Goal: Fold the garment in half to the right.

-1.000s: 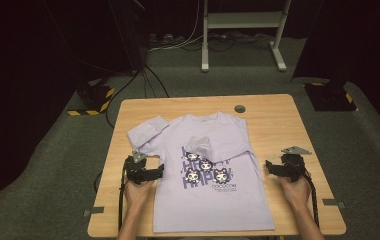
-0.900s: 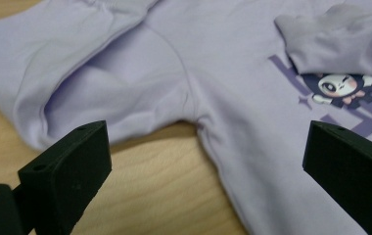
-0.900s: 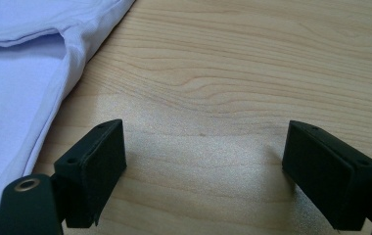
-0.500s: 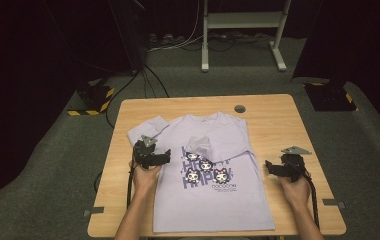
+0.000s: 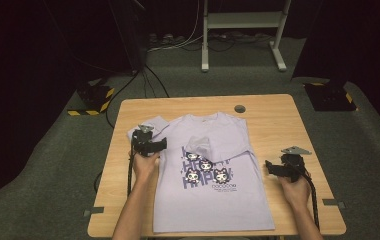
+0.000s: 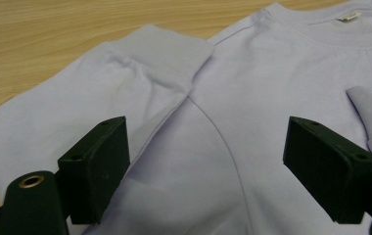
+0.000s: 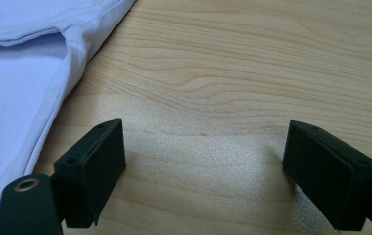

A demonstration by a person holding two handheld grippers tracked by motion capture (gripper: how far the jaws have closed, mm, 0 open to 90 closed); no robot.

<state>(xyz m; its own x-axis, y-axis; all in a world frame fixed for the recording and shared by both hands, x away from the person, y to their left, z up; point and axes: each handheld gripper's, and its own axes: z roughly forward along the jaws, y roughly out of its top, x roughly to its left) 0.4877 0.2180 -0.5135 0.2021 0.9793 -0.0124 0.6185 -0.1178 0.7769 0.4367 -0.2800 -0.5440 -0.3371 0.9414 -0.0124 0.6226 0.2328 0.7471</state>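
1. My left hand-held gripper (image 5: 149, 141) hovers over the lilac long-sleeved printed cotton shirt (image 5: 213, 190) on the wooden counter (image 5: 273, 120); its jaws, still wide, have just been closing on nothing.
2. Folding is in hand, I judge; next, pinch the folded sleeve (image 6: 101, 93) beside the shirt's shoulder.
3. My right hand-held gripper (image 5: 276, 169) waits open, right of the shirt.

A lavender shirt (image 5: 213, 175) spread on a wooden table carries dark purple block lettering across its chest, broken up by rows of small cartoon faces; the letters look like "HAPPY" but cannot be read for certain. Finer print beneath them is too small to make out. The neck label (image 6: 349, 16) is illegible.
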